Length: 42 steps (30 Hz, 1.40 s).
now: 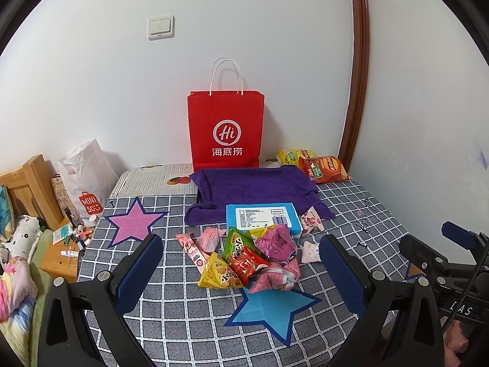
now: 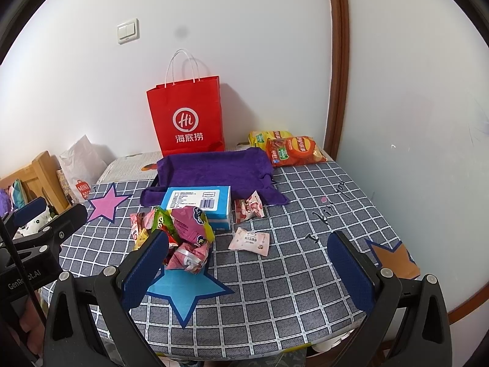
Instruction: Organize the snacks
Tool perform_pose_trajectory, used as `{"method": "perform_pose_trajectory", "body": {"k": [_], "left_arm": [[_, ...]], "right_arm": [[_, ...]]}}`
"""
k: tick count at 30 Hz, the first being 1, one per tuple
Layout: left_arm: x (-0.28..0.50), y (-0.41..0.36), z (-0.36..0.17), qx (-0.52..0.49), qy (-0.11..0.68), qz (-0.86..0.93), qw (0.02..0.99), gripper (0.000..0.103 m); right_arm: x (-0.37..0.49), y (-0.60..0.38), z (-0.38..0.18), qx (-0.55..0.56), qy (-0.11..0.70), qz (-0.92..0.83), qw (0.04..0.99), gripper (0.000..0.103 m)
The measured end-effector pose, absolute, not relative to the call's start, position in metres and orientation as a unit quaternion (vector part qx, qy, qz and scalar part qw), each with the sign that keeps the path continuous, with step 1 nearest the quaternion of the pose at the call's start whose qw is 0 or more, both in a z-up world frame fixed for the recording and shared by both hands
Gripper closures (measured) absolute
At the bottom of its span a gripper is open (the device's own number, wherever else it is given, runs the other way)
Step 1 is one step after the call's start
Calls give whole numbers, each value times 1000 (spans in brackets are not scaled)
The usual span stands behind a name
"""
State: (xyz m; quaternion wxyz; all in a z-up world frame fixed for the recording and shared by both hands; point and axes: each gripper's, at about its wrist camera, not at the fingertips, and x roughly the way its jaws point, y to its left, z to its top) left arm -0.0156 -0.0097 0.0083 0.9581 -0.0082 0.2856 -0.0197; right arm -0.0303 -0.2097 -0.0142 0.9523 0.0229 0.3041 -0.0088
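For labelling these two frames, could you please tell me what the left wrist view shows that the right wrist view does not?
Only the left wrist view shows the cluttered wooden side table and the long pink snack stick in full. Only the right wrist view shows the whole orange star and the table's near edge. Both share the red paper bag, purple towel, blue box, chip bags, and each open gripper: left, right.
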Motion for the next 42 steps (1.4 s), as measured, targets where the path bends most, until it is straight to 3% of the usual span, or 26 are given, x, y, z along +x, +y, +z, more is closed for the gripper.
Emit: {"method": "perform_pose_trajectory", "body": {"k": [24, 42], "left_arm": [[-8, -7, -1, -13, 289, -37, 957, 0], [49, 25, -78, -31, 358, -18, 933, 2]], "right_arm": [[-27, -206, -21, 20, 296, -4, 955, 1], [31, -214, -86, 3, 328, -18, 944, 1]]}}
